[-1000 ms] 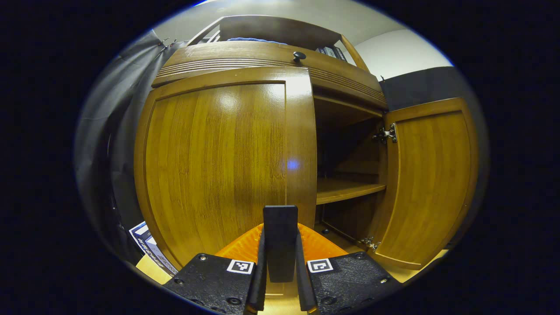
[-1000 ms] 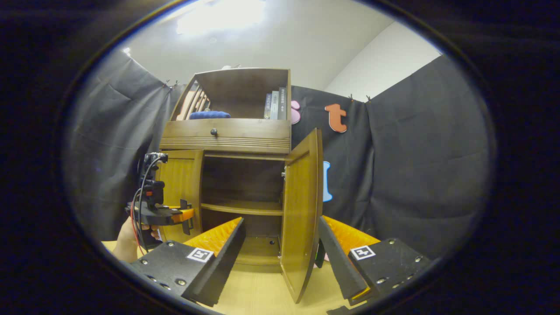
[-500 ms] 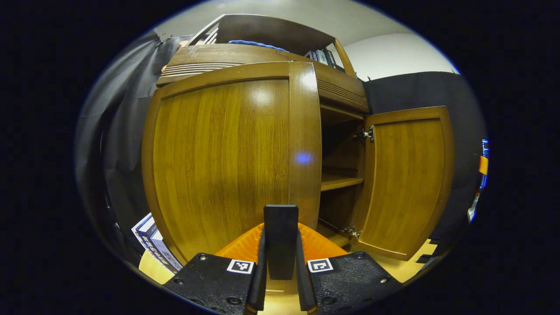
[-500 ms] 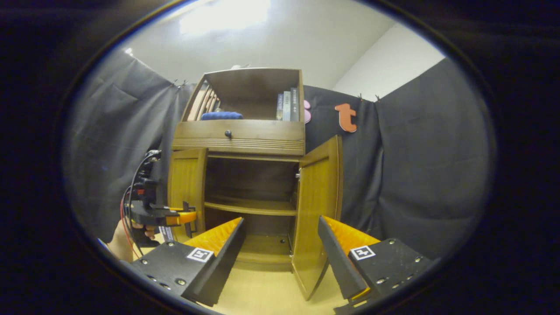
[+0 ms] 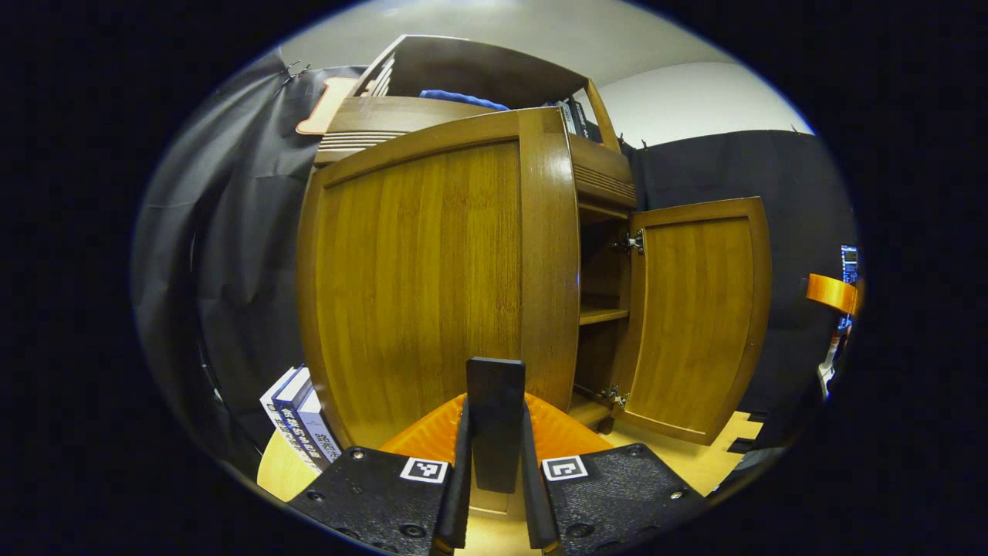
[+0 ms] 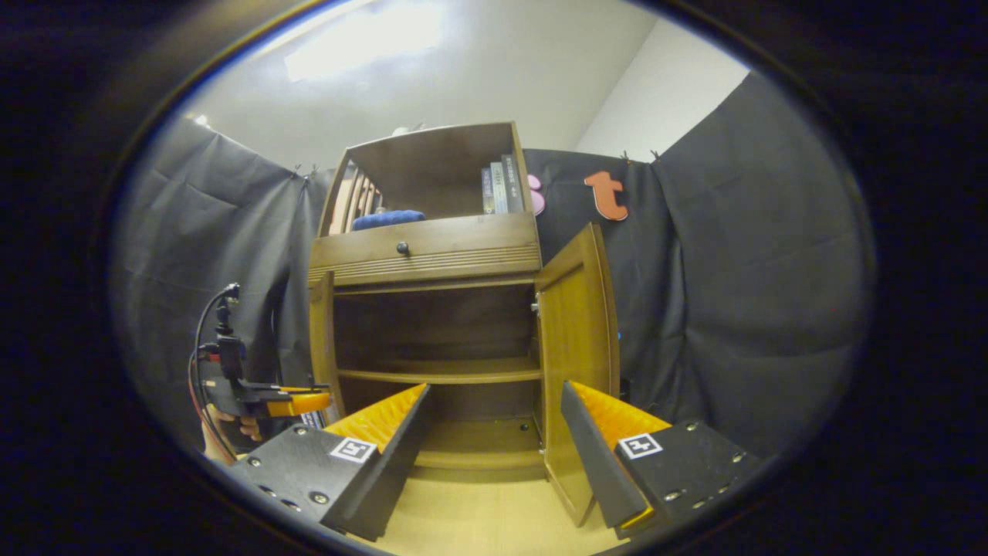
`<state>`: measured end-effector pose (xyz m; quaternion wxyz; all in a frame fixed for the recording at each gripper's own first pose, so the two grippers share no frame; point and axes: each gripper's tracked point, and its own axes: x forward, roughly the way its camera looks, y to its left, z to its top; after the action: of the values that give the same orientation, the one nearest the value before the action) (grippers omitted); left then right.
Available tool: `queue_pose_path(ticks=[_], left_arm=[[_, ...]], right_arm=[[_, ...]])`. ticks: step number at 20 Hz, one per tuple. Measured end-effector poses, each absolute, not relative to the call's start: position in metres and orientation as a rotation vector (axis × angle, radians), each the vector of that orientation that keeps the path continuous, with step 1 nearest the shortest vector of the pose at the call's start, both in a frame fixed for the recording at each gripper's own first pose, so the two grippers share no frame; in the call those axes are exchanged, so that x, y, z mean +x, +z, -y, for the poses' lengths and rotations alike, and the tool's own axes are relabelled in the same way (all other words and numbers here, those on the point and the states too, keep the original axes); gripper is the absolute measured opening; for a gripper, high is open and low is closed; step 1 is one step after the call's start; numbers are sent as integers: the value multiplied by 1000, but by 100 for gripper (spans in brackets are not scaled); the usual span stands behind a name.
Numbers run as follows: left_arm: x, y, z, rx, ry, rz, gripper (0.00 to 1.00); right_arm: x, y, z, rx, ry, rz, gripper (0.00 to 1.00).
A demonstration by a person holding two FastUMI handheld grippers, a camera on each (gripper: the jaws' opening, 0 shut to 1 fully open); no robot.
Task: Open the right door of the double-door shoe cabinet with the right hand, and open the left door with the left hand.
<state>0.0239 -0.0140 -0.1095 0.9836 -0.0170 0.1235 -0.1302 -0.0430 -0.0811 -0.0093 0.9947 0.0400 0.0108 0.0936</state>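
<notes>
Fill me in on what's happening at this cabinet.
A person is opening a double-door shoe cabinet with two handheld grippers. The left gripper, its fingers closed together, is at the left door, which stands swung out edge-on in the right gripper view. The right gripper is open and holds nothing, apart from the right door, which is wide open. Bare shelves show inside.

In the left gripper view, the left door (image 5: pixel 432 278) is hiding most of the cabinet interior beyond the jaws, and the left gripper (image 5: pixel 495 432) is covering the door's lower edge. To the right of the jaws, the right gripper (image 5: pixel 832 292) is being cut off by the edge. In the right gripper view, the hand (image 6: pixel 231 425) is showing only partly.
</notes>
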Motion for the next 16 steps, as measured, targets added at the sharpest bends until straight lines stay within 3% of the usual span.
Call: queue_pose_path(ticks=[16], left_arm=[[-18,-96,-35,5,-157,-221,28]], right_arm=[[-60,-4,37,58,284,-19,98]])
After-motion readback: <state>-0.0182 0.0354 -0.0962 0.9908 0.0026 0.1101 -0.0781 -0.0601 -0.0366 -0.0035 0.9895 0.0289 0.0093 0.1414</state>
